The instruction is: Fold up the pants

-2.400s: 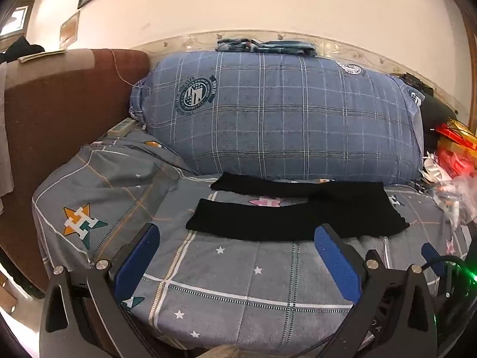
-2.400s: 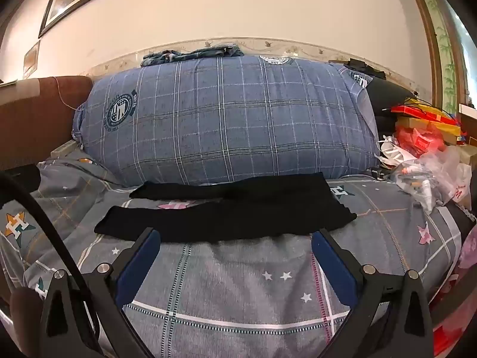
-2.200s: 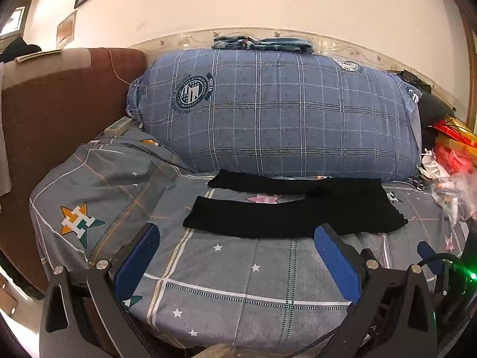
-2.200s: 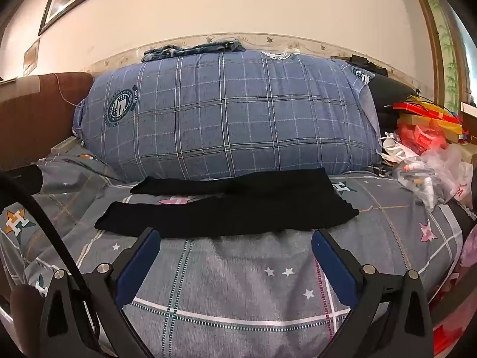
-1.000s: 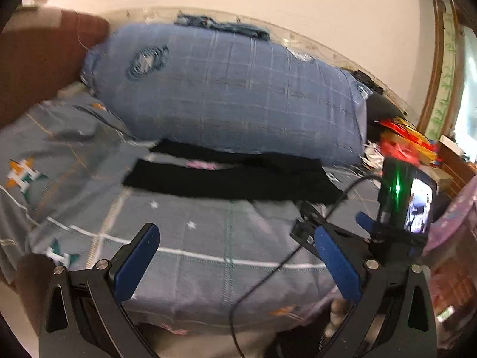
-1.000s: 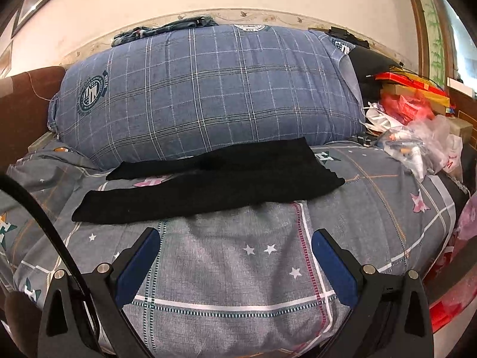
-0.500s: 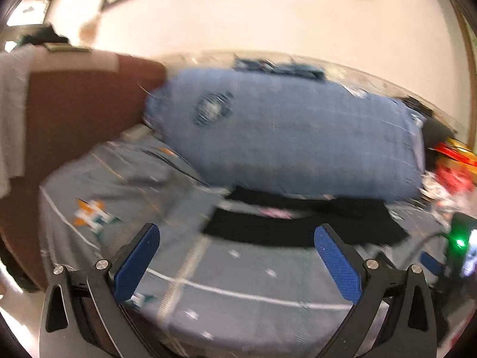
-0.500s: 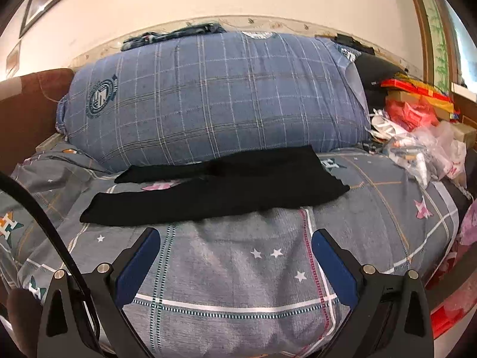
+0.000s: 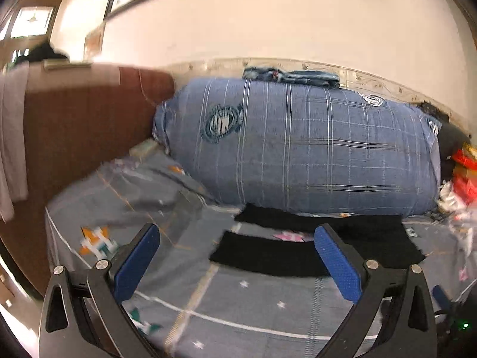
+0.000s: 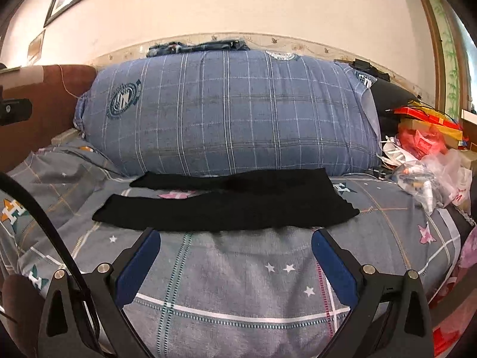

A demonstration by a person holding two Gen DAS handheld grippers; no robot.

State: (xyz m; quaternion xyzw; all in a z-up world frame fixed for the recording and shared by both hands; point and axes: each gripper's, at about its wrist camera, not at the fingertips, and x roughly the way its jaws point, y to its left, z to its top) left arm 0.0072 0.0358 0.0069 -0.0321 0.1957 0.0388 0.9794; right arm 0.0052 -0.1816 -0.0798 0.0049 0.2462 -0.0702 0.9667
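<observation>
my left gripper hangs with its blue pads spread wide and nothing between them, short of the near edge of the black pants. my right gripper is spread just as wide and just as empty, its tips just short of the same near edge.

the pants lie flat on the star-print bedsheet, stretched sideways in front of the big blue plaid pillow. the far leg runs close along the foot of the pillow; the near leg lies a little apart from it, with a strip of sheet showing between them toward the cuffs. the waistband end points toward the heap of plastic bags, the cuffs toward the brown headboard.

i judge that folding has not begun: this is the approach to the first grasp. the next move calls for lowering both sets of fingers onto the near leg, one near the cuff and one near the waist, pinching only the pants cloth and not the sheet, then carrying that leg over onto the far one.
</observation>
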